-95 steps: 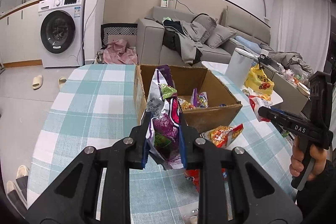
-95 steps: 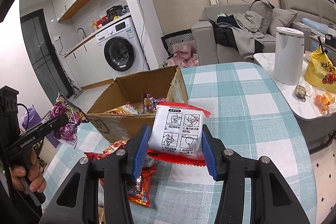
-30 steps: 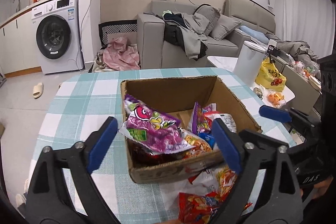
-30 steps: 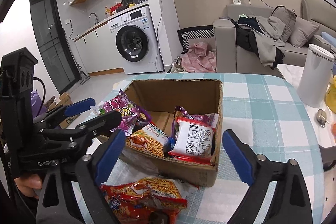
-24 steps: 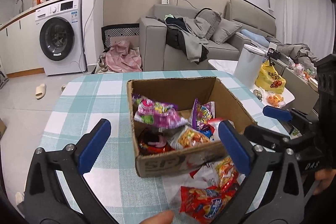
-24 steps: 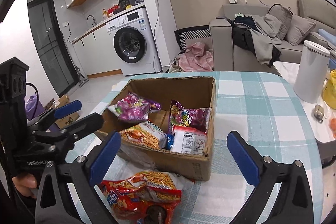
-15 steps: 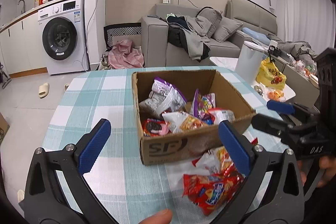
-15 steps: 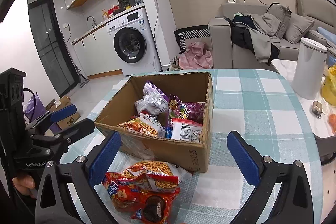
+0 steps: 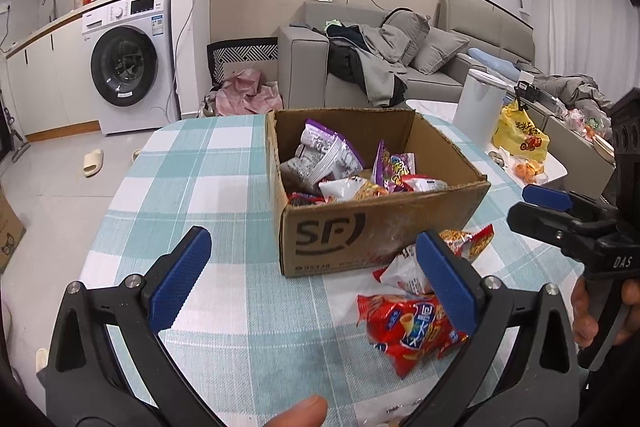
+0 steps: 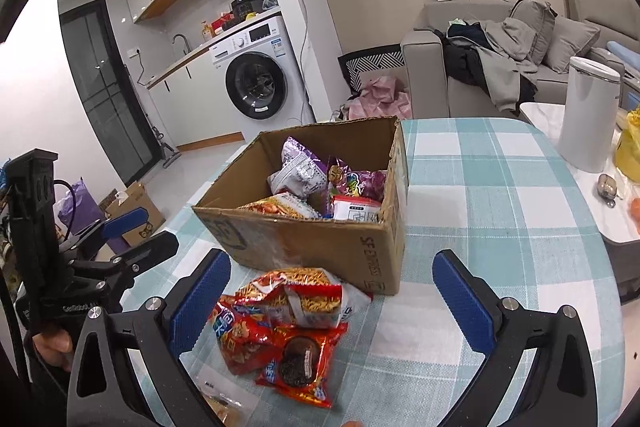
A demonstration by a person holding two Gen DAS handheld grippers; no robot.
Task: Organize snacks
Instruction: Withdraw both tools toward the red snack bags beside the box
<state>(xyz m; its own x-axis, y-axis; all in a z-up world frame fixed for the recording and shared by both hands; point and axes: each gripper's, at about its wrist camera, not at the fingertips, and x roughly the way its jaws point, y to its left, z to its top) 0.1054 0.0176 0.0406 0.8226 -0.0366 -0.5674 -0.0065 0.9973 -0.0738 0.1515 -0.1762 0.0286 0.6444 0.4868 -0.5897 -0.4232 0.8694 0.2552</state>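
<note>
1. Step in hand, as I judge it: fetch the next loose snack. Both tools are empty. The left tool [image 9: 312,275] has its jaws wide apart with nothing between them; the right tool [image 10: 330,293] likewise. Both have just finished opening.
2. The cardboard box [image 10: 320,239] sits mid-worktop and already holds several packets: a purple-and-silver bag [image 9: 326,155], a noodle packet [image 10: 280,207] and a red-edged white pack [image 10: 354,211].
3. Loose snacks lie on the checked worktop [image 9: 192,187] just in front of the box: a red chip bag [image 10: 240,331], a red cookie pack [image 10: 298,361] partly over it, and a noodle-print bag [image 10: 312,293] touching the box's front wall.
4. To do it well, probably take the top-lying cookie pack first. Come in low and centre the jaws across its short side so the foil doesn't slip.
5. The bags overlap, so pinching two at once is a risk. One tool per bag, and keep the tools apart.
6. In the way: the box's front wall stands close behind the pile, so lift clear of it before carrying a bag over.
7. A clear wrapper [image 10: 218,395] lies at the near edge; its contents are unclear.
8. Around, not in the way: a white canister [image 10: 588,115] and a yellow bag [image 9: 520,139] on the side table, plus a washing machine [image 9: 124,63].
</note>
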